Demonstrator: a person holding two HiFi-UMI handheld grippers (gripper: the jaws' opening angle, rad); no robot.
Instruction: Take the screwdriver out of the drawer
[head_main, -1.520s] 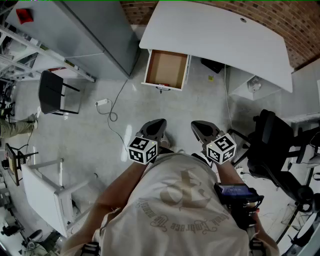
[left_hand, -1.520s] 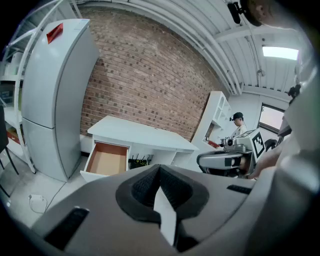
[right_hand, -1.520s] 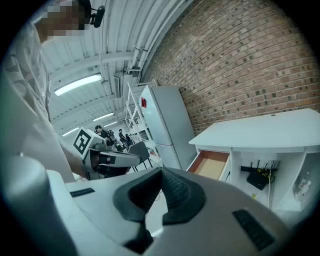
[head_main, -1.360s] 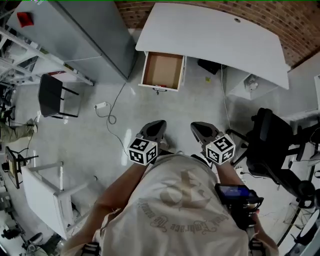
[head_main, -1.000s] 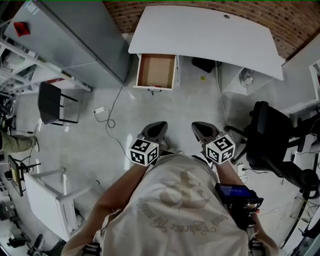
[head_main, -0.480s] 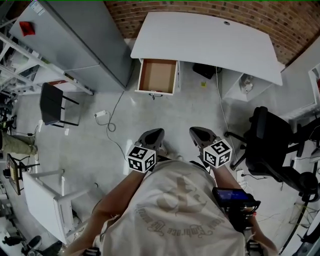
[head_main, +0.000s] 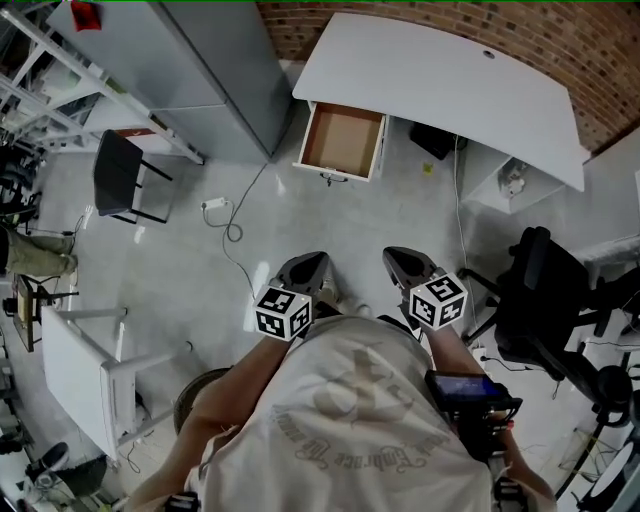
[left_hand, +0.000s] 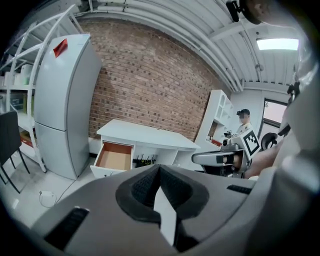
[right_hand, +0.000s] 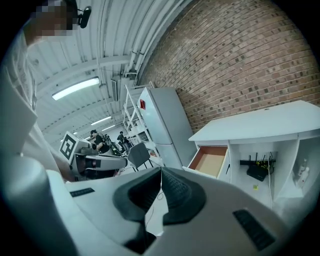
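Since the earlier head view, the open drawer has drifted rightward, well ahead of the left gripper and right gripper. Left gripper view: jaws closed, empty, drawer ahead-left. Right gripper view: jaws together, empty. The screwdriver is unseen, so close in first, then open one gripper.

The brick wall is showing rough and matt, the white desk is looking smooth and matt, the drawer is showing a dull brown wood-like inside, the grey fridge is giving a soft sheen, and the pale floor is gleaming faintly.
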